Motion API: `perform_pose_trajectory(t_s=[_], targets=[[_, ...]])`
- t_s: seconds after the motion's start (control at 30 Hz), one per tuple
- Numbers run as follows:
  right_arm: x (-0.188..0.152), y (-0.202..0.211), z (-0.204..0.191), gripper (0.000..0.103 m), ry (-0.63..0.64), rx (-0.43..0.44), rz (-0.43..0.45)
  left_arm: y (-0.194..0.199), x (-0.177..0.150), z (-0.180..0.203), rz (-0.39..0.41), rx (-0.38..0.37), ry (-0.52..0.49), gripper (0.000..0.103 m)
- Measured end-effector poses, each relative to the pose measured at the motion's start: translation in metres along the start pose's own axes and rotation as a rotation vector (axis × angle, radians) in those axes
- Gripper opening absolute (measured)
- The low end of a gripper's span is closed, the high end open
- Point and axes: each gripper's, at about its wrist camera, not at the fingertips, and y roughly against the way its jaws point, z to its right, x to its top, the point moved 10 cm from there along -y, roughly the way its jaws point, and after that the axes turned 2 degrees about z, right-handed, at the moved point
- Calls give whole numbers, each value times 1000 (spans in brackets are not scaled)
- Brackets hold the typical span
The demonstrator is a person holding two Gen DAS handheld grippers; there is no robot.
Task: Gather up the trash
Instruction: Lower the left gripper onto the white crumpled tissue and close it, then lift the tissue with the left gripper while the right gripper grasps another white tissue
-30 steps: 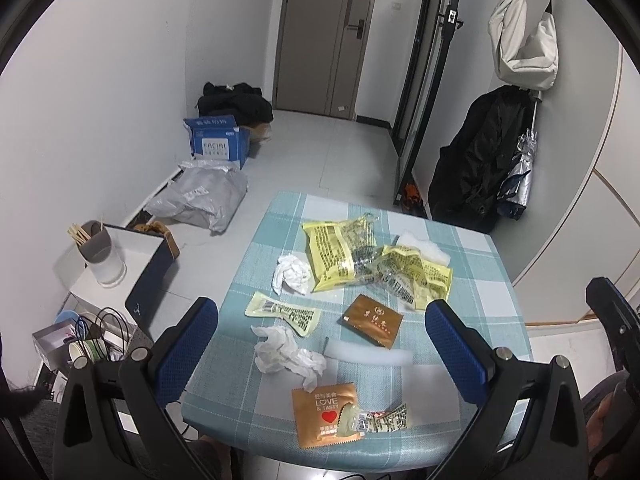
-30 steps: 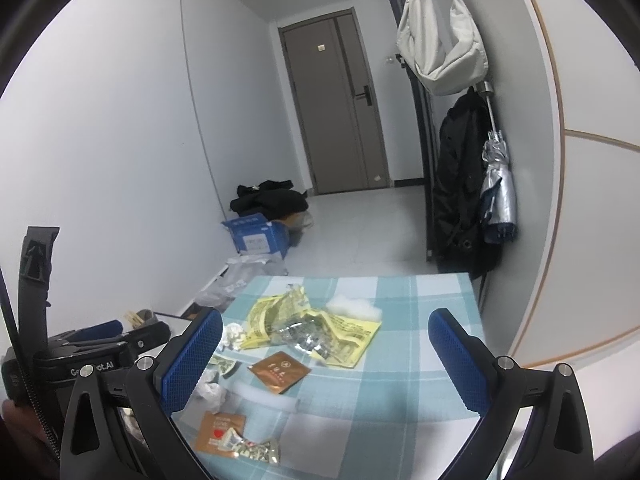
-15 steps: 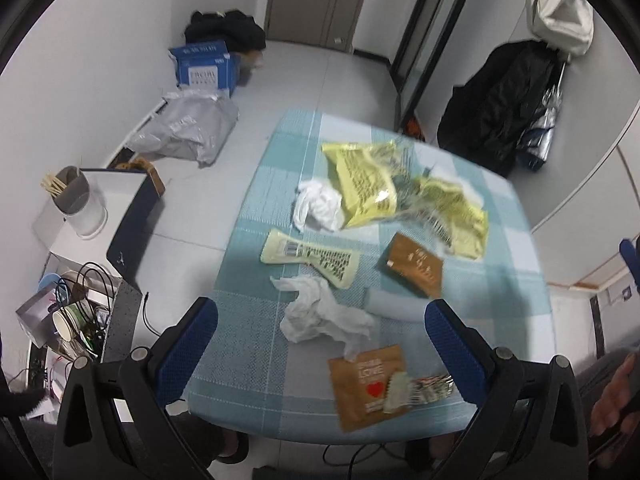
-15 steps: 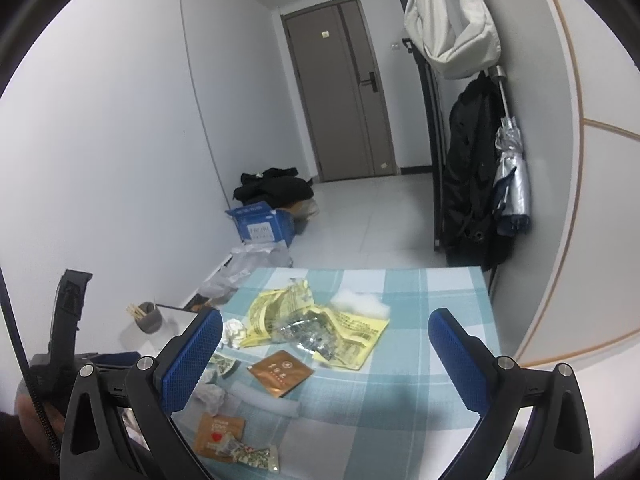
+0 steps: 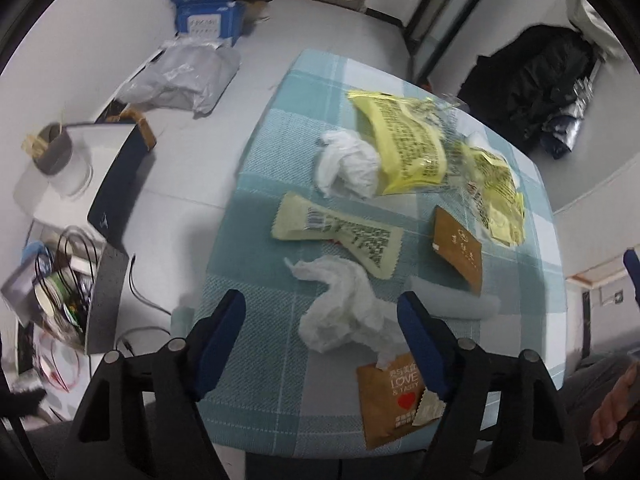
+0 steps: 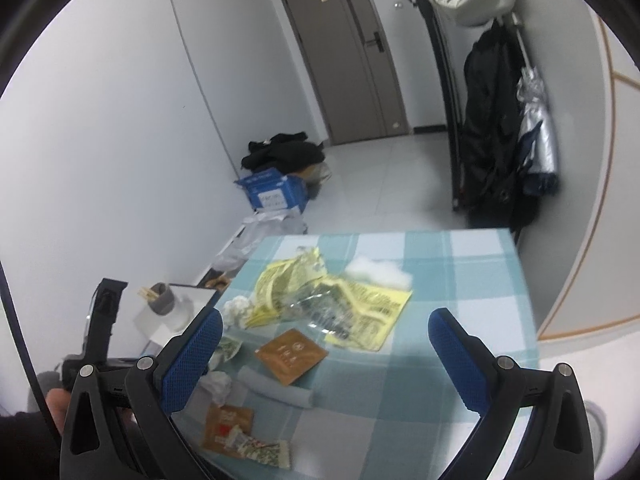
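Observation:
Trash lies scattered on a table with a teal checked cloth (image 5: 256,360). My left gripper (image 5: 322,308) points steeply down over a crumpled white tissue (image 5: 344,312). Its jaws are closing with the tissue between them, and the blue pads stand clear of it. Beyond the tissue lie a pale green sachet (image 5: 340,236), a second tissue (image 5: 348,160), yellow wrappers (image 5: 404,148), a brown sachet (image 5: 458,248), a grey foam tube (image 5: 452,304) and an orange packet (image 5: 394,392). My right gripper (image 6: 326,320) hangs open above the table, holding nothing, with the yellow wrappers (image 6: 344,300) ahead.
Left of the table, on the floor, are a blue box (image 5: 208,16), a grey plastic bag (image 5: 184,76), a white box with a cup (image 5: 60,156) and a bin of cables (image 5: 52,292). A black coat (image 6: 492,128) hangs at the right wall. A hand (image 5: 616,408) shows at the right edge.
The left gripper has come down and tipped toward the table, and its jaws have narrowed around the near tissue. The right gripper has shifted a little and tilted downward.

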Motion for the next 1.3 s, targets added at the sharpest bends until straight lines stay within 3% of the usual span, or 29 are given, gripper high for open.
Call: perform_pose_trajectory(t_s=[0.2, 0.27, 0.37, 0.43, 0.77, 1.1, 1.3], targets=[[-5, -6, -6, 103, 20, 9, -23, -11, -11, 12, -53, 22, -94, 38], [-8, -7, -9, 103, 29, 16, -33, -10, -13, 11, -51, 40, -109, 33], [-12, -11, -14, 103, 36, 47, -55, -11, -11, 6, -52, 41, -106, 17], [-15, -12, -18, 103, 44, 62, -68, -11, -10, 4, -49, 39, -91, 12], [-28, -16, -20, 103, 80, 24, -91, 6, 3, 7, 42, 28, -85, 9], [-41, -25, -25, 103, 90, 12, -155, 35, 9, 9, 134, -34, -93, 9], [-21, -24, -35, 103, 133, -2, -127, 57, 18, 9, 220, -41, -119, 9]])
